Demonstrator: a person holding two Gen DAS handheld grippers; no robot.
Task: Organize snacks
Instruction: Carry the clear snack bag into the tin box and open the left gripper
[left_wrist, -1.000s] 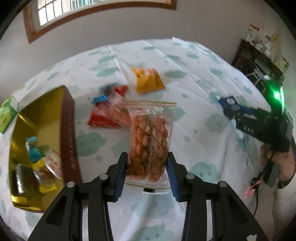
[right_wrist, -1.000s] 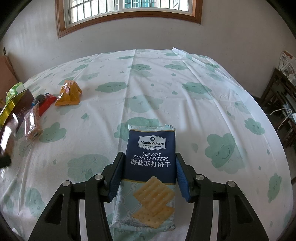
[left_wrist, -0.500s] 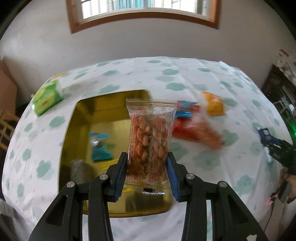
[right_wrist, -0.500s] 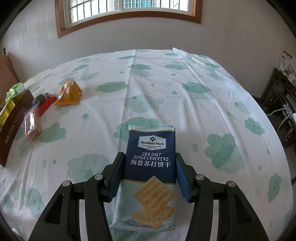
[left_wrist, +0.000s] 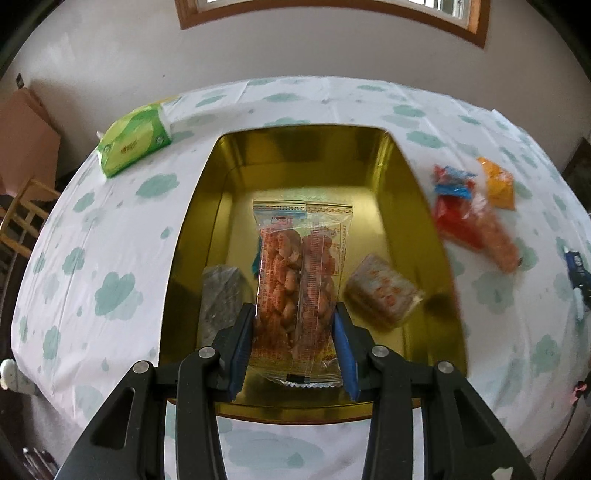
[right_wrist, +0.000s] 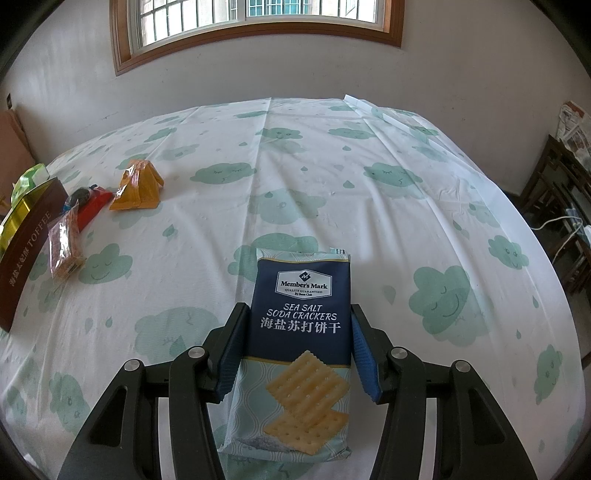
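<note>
My left gripper (left_wrist: 293, 310) is shut on a clear packet of orange snacks (left_wrist: 301, 258), held upright over the open gold tin (left_wrist: 306, 147). Inside the tin lie a grey packet (left_wrist: 221, 291) and a pale packet with orange print (left_wrist: 382, 290); something blue is mostly hidden behind the held packet. My right gripper (right_wrist: 299, 310) is shut on a navy soda crackers packet (right_wrist: 295, 387) just above the cloud-print tablecloth. Loose snacks lie right of the tin: red packets (left_wrist: 454, 221), a clear orange one (left_wrist: 498, 236) and a yellow-orange one (left_wrist: 498, 184).
A green tissue pack (left_wrist: 133, 146) sits at the table's far left corner. A wooden chair (left_wrist: 22, 218) and a cardboard box (left_wrist: 26, 144) stand beyond the left edge. A dark shelf (right_wrist: 561, 177) stands off the right side. The tin's brown side (right_wrist: 26, 254) faces the right gripper.
My left gripper has swung left with the snack packet, from above the loose snacks to above the gold tin. The right gripper and its crackers have not moved.
</note>
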